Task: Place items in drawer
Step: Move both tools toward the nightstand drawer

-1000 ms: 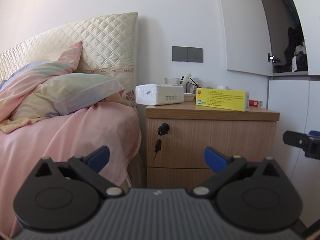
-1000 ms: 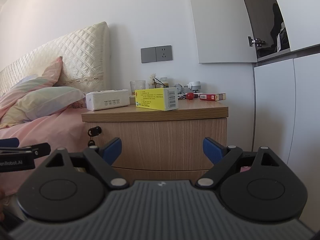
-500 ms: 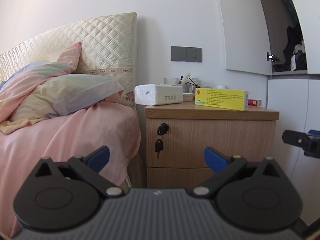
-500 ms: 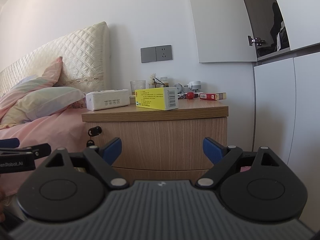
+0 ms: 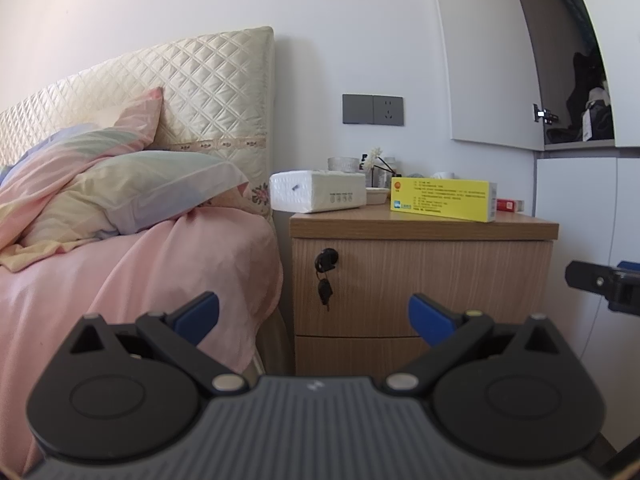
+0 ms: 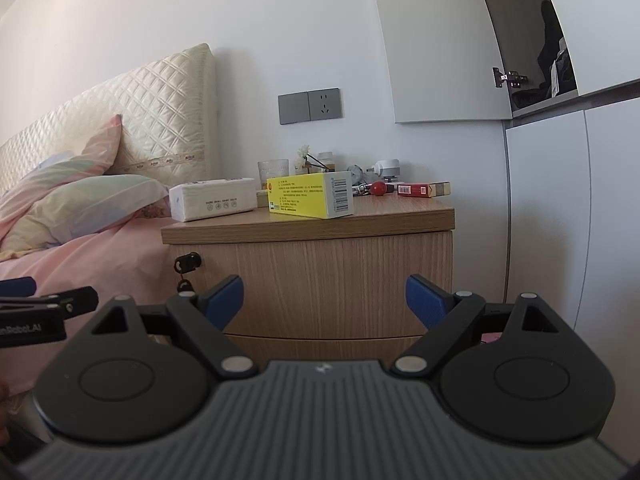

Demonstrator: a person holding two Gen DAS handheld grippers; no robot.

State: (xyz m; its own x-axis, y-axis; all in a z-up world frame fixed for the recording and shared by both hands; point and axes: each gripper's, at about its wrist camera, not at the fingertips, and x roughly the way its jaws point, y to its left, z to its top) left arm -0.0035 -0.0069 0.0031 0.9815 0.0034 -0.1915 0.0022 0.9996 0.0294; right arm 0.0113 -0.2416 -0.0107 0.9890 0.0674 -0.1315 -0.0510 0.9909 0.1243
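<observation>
While both wide-spread, empty grippers, left (image 5: 314,312) and right (image 6: 324,298), hardly shift, the yellow cardboard box (image 6: 310,195) stays atop the wooden nightstand (image 6: 316,280), its drawers shut.

Each black gripper (image 5: 314,314) has blue fingertips (image 6: 223,297), seemingly ribbed grey housing.

Yellow box (image 5: 443,199) atop nightstand (image 5: 420,276)

I see both feeds bright with soft, even daylight; the white wall (image 5: 200,20) is pinkish at upper left. Faint shadows sit under the nightstand top (image 6: 308,224). Fisheye bending curves the cabinet door (image 6: 440,60) edges. The open cabinet recess (image 5: 588,112) is murky.
</observation>
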